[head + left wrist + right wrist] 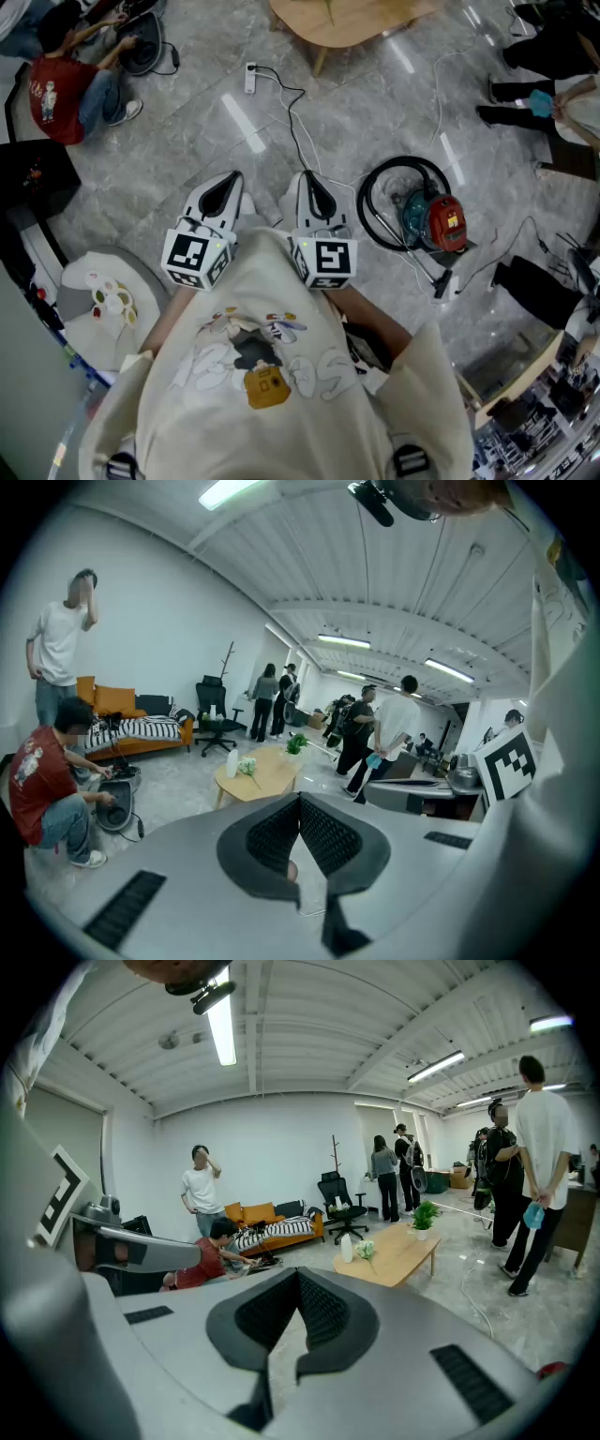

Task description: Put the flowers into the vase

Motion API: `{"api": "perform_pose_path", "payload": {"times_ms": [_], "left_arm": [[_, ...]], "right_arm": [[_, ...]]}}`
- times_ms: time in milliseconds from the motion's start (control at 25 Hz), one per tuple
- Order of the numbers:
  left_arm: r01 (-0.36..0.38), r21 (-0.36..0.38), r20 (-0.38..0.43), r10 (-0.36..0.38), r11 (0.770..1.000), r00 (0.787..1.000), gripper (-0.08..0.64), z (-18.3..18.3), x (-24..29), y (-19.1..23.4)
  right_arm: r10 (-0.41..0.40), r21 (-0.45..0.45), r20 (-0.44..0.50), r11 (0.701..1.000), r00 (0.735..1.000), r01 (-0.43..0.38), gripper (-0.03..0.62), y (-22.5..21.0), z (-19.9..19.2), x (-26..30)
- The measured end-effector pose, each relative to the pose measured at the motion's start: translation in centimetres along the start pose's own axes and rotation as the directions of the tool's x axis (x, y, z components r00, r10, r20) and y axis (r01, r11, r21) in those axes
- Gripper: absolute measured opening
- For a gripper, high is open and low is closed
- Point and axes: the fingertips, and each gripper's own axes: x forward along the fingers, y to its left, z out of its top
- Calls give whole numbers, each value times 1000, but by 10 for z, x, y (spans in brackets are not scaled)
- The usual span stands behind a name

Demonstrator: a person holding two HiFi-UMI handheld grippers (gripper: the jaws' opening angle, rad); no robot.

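Across the room stands a low wooden table; in the left gripper view it carries a white vase with a small bunch of pale flowers lying beside it. The right gripper view shows the same table, vase and flowers. In the head view only the table's near edge shows, at the top. My left gripper and right gripper are held side by side close to my chest, far from the table. Both are shut with nothing between the jaws.
A red and teal vacuum cleaner with a coiled hose lies on the floor to my right, with cables trailing ahead. A person in a red shirt crouches at the left. Several people stand beyond the table. A potted plant is on the table's far end.
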Motion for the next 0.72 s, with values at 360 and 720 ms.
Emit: {"api": "perform_pose_path", "payload": {"times_ms": [360,720], "left_arm": [[5,23,-16,-5,1000,1000,9,9,38,-18],[-20,42,-30,21,999,999,9,17,88,-45]], "right_arm": [[4,22,4,1000,1000,-5,6,-39,10,6],[30,77,61,996,998,-34,6,-102,20,14]]}}
